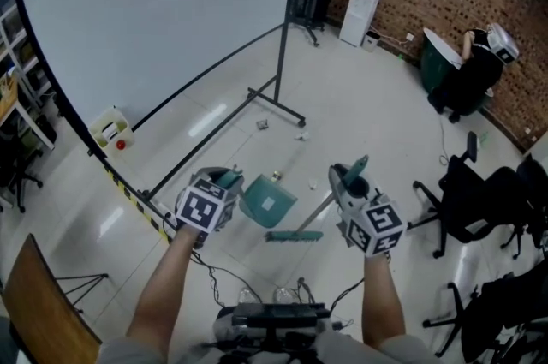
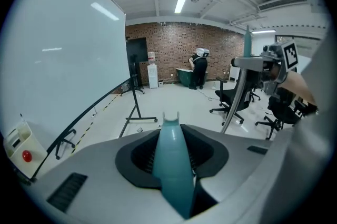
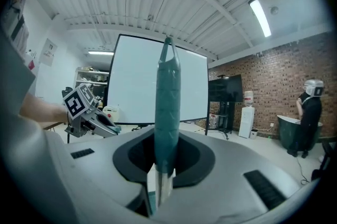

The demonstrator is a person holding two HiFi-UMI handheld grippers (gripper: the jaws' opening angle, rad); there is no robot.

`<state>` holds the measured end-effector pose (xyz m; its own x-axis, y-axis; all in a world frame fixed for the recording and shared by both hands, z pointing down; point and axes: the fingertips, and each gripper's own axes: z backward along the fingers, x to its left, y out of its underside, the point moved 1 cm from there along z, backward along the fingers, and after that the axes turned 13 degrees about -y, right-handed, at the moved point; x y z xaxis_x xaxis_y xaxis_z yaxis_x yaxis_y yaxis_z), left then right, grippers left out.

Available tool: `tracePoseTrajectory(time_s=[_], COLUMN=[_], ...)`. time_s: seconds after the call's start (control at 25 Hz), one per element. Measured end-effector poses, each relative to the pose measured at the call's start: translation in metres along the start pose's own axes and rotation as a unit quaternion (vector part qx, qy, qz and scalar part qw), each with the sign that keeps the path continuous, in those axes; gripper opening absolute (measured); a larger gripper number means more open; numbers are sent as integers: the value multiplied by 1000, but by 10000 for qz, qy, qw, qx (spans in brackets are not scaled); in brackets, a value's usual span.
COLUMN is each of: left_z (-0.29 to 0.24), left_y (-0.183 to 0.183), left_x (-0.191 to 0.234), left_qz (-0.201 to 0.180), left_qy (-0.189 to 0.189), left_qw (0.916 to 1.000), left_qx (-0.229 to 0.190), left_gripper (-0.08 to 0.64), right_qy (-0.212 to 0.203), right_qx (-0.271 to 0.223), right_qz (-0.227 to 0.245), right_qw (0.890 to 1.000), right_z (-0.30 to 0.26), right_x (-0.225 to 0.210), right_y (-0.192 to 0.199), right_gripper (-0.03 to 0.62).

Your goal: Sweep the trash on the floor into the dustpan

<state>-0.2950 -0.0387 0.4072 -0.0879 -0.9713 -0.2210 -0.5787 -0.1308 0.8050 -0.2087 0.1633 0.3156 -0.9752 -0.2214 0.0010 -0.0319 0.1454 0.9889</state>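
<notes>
Left tool (image 1: 224,182) is clenching on the teal dustpan handle (image 2: 171,159), which is running up between its jaws. Right tool (image 1: 349,181) is gripping the teal grip of the broom (image 1: 318,210) in the same way, its jaws closed on the shaft. The dustpan (image 1: 267,199) is hanging between the two tools, tilted; whether its lip is touching the floor (image 1: 368,105) cannot be told. The broom head (image 1: 294,235) is lying just near of the dustpan, at floor level.

Trash is showing as small pale scraps: two (image 1: 312,182) are sitting just beyond the dustpan, and two more (image 1: 263,124) are lying farther off, beside the foot of the screen stand (image 1: 276,101).

The step in hand appears to be setting up for the first stroke, with nothing yet collected. Doing it well is calling for:

- seating the dustpan lip flat on the floor, its mouth facing the scraps;
- carrying the broom head to the far side of the scraps;
- drawing them toward the pan in short, low strokes.

The far pair is likely needing a stroke away from the stand foot first, so that nothing is lodging under it.
</notes>
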Motion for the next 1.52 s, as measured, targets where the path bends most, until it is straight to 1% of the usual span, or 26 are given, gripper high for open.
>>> tracePoseTrajectory(time_s=[0.2, 0.32, 0.48, 0.64, 0.88, 0.96, 1.16, 1.28, 1.36, 1.52], left_z=[-30, -51, -82, -116, -165, -181, -221, -246, -263, -298], left_y=[24, 37, 48, 56, 53, 48, 37, 33, 34, 43], left_x=[10, 9, 8, 2, -13, -12, -8, -2, 2, 12], left_qz=[-57, -153, -271, -399, -617, -630, -637, -643, -624, -493], left_qy=[117, 192, 219, 165, 182, 151, 151, 216, 288, 441], left_qw=[9997, 9990, 9978, 9963, 9945, 9941, 9926, 9919, 9914, 9898], left_qx=[208, 380, 564, 744, 821, 865, 1020, 1074, 1115, 1261], left_gripper=[118, 118, 118, 120, 120, 120, 120, 120, 120, 120], right_qy=[507, 642, 791, 597, 199, 121, -126, -151, -116, 98], right_qx=[10, 115, 182, 224, 333, 369, 580, 690, 784, 946], right_qz=[-110, -172, -271, -357, -555, -562, -352, -286, -349, -392], right_qw=[9987, 9977, 9963, 9973, 9977, 9977, 9976, 9971, 9962, 9947], right_z=[4, 5, 2, -7, -28, -37, -63, -82, -95, -133], right_x=[-20, -34, -64, -94, -148, -166, -195, -211, -221, -251], right_y=[14, 28, 44, 65, 96, 97, 95, 97, 102, 118], right_gripper=[46, 46, 46, 46, 48, 48, 48, 48, 48, 46])
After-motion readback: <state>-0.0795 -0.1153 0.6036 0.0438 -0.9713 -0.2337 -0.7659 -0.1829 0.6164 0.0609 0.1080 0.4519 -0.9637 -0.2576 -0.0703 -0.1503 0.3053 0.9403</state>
